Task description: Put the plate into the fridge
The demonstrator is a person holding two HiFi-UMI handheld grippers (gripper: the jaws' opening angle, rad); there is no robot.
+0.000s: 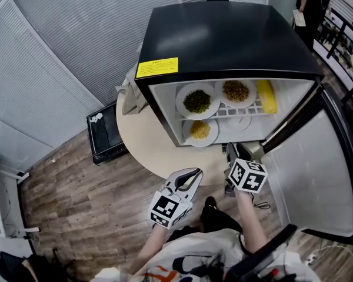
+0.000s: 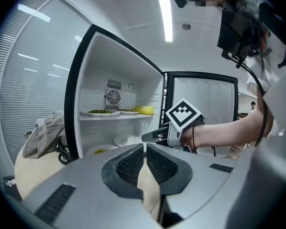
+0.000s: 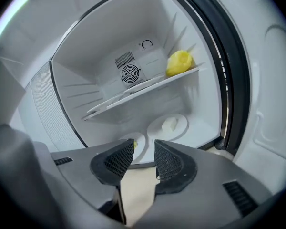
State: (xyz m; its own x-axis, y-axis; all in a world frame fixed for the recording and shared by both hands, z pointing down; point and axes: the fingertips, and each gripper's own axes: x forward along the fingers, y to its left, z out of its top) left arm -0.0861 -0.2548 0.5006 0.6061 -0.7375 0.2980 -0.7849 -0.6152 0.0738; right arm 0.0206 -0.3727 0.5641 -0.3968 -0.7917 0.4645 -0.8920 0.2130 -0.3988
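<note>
The black fridge [image 1: 223,37] stands open on a round beige table [image 1: 141,140]. Its upper shelf [image 3: 143,92] carries a plate of green food [image 1: 197,100], a plate of brown food [image 1: 236,91] and a yellow corn cob [image 1: 266,96]. On the fridge floor lie a plate with yellow food [image 1: 200,131] and a white plate [image 3: 169,124] with a pale piece on it. My right gripper [image 1: 230,150] hovers just before the opening, its jaws apart with nothing between them [image 3: 144,144]. My left gripper [image 1: 195,173] hangs lower left over the table's edge, jaws together and empty [image 2: 145,147].
The fridge door [image 1: 317,169] swings out to the right, close beside my right arm. A grey bag [image 1: 129,93] leans against the fridge's left side on the table. A black box [image 1: 106,135] sits on the wooden floor. A person [image 1: 312,4] stands far behind.
</note>
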